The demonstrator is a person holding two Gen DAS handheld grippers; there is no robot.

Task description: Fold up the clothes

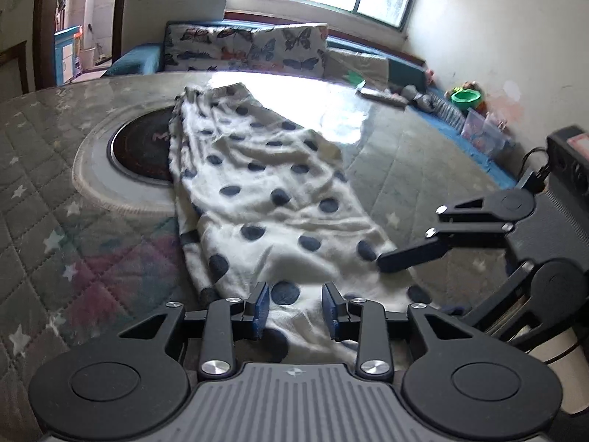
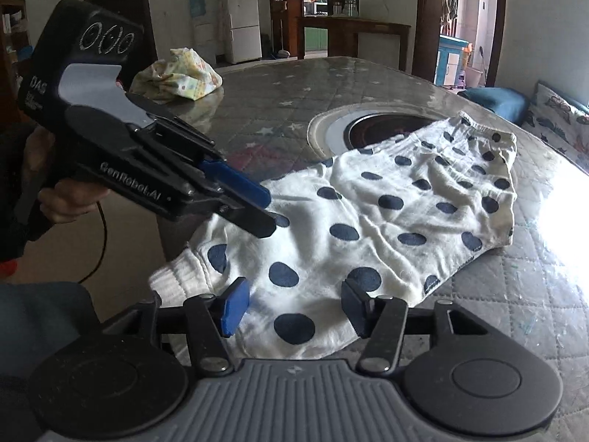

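Note:
A white garment with dark blue dots (image 1: 265, 199) lies lengthwise on the quilt-covered table (image 1: 55, 169), its elastic waistband (image 2: 478, 125) at the far end and a ribbed cuff (image 2: 173, 280) at the near edge. My left gripper (image 1: 296, 307) is open just above the near end, cloth showing between its fingers. The right gripper (image 2: 294, 305) is open too, straddling the garment's near right edge. From the right wrist view, the left gripper (image 2: 268, 213) is held by a hand and its tips rest on the cloth. The right gripper (image 1: 390, 259) touches the garment's right edge.
A round black hot plate (image 1: 143, 147) set in the table is partly covered by the garment. A crumpled pastel cloth (image 2: 176, 77) sits at the table's far corner. A sofa with butterfly cushions (image 1: 250, 48) and toys (image 1: 467, 97) lie beyond the table.

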